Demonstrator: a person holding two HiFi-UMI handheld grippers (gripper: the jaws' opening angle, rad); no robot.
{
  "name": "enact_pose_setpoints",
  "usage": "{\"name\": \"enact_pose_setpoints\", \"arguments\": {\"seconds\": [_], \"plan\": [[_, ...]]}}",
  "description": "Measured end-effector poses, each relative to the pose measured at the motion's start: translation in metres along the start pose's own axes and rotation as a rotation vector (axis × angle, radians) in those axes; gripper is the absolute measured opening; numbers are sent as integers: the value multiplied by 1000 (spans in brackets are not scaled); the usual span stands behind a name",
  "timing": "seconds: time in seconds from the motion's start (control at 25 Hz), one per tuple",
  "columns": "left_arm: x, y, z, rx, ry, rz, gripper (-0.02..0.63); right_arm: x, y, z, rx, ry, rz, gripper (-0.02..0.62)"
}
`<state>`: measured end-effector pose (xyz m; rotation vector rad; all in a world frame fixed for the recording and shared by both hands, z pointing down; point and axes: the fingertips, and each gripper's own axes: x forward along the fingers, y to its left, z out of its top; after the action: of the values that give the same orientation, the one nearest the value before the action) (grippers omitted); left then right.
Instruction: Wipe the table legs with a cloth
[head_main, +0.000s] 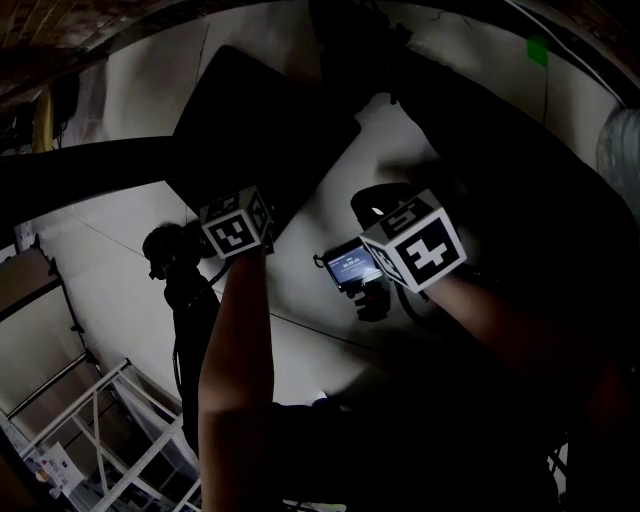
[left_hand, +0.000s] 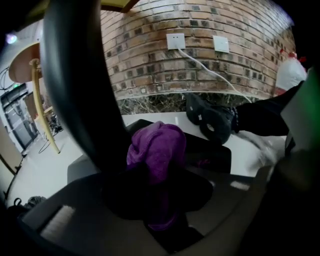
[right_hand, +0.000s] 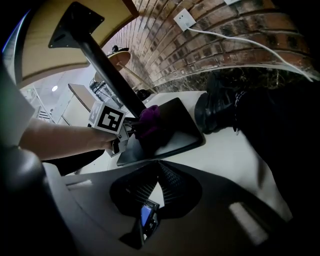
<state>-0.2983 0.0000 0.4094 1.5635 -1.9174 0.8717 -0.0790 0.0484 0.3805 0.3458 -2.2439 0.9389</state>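
The left gripper (left_hand: 160, 200) clamps a purple cloth (left_hand: 157, 150) against the black table leg (left_hand: 80, 85) just left of its fingers. The right gripper (right_hand: 157, 186) seems closed on nothing.

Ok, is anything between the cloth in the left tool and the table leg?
Nothing visible. The purple cloth, clamped in the left tool, sits right beside the black table leg. In the right gripper view it appears to press against the leg just above the base plate.
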Motion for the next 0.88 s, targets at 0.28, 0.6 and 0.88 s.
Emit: {"name": "enact_pose_setpoints", "arguments": {"seconds": [0.28,0.6,0.88], "plan": [[13,-64,7,256,51,-134,129,0,7,-2,6,5,27,3],[23,-146,4,421,25,-278,130,-3,5,-2,23,5,29,2],[20,-188,-9,477,34,-413,130,-3,1,-1,23,6,29,2]]}}
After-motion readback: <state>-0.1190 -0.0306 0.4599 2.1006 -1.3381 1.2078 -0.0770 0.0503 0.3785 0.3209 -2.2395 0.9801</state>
